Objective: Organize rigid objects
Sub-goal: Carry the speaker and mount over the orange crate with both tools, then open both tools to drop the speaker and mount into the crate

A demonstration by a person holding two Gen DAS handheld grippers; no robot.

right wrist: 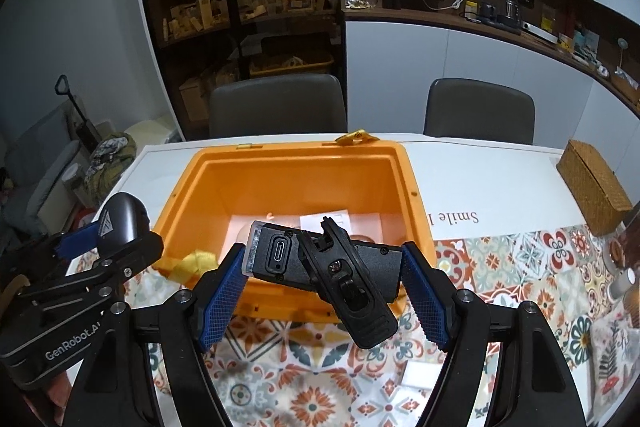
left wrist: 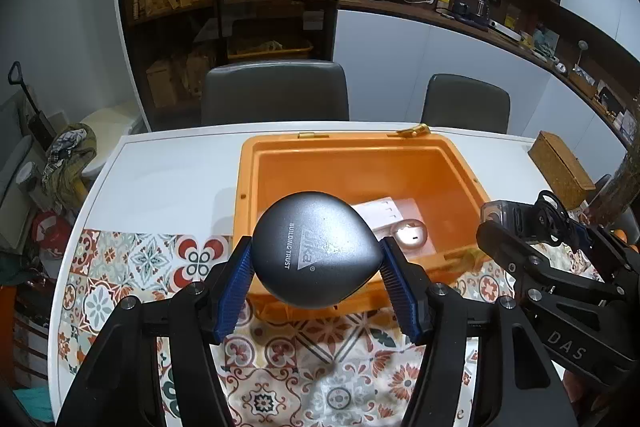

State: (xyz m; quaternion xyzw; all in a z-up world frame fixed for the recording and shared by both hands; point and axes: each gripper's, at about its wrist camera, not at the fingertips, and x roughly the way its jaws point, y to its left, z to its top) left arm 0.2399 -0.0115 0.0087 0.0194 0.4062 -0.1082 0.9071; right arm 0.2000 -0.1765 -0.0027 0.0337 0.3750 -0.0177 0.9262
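A grey teardrop-shaped gadget was gripped by the left gripper and a black clip-on device by the right gripper, both held at the near rim of the orange bin on the worktop. White cards and a small pale item already lay inside; both held pieces remained to be dropped in

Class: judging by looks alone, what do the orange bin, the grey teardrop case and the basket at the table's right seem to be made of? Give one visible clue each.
Orange bin: moulded plastic, slightly glossy; smooth one-piece walls, rounded corners.
Grey case: probably plastic or coated metal, fine matte metallic finish with printed lettering.
Basket: woven rattan or similar fibre, matte brown; the weave texture shows.
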